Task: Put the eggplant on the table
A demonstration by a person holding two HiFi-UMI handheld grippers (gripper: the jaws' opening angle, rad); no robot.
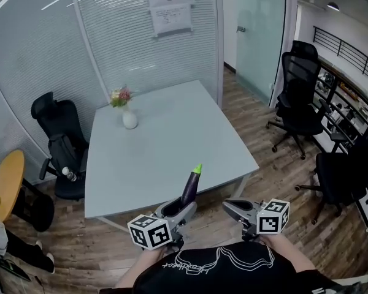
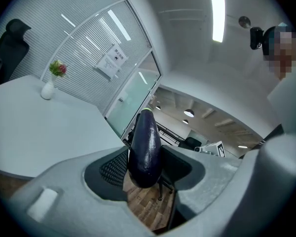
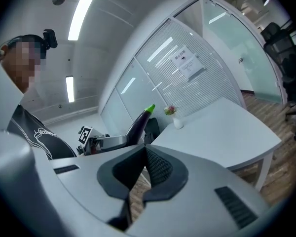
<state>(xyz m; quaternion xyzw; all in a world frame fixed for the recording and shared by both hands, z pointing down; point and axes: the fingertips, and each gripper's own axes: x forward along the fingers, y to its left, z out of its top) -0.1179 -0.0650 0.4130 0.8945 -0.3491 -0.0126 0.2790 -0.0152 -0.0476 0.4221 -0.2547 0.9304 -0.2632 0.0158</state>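
Note:
A dark purple eggplant (image 1: 191, 185) with a green tip stands upright between the pads of my left gripper (image 1: 175, 210), which is shut on its lower end. Close up, the eggplant (image 2: 144, 147) fills the gap of the left gripper (image 2: 145, 168). It hangs over the wooden floor, just short of the near edge of the pale grey table (image 1: 172, 146). My right gripper (image 1: 233, 208) is beside it at the same height, its pads together with nothing between them (image 3: 143, 169). The right gripper view shows the eggplant (image 3: 139, 123) and the table (image 3: 222, 130).
A white vase with flowers (image 1: 129, 116) stands at the table's far left. Black office chairs stand left (image 1: 61, 146) and right (image 1: 297, 97) of the table. A round yellow side table (image 1: 5, 185) is at far left. Glass partition walls stand behind.

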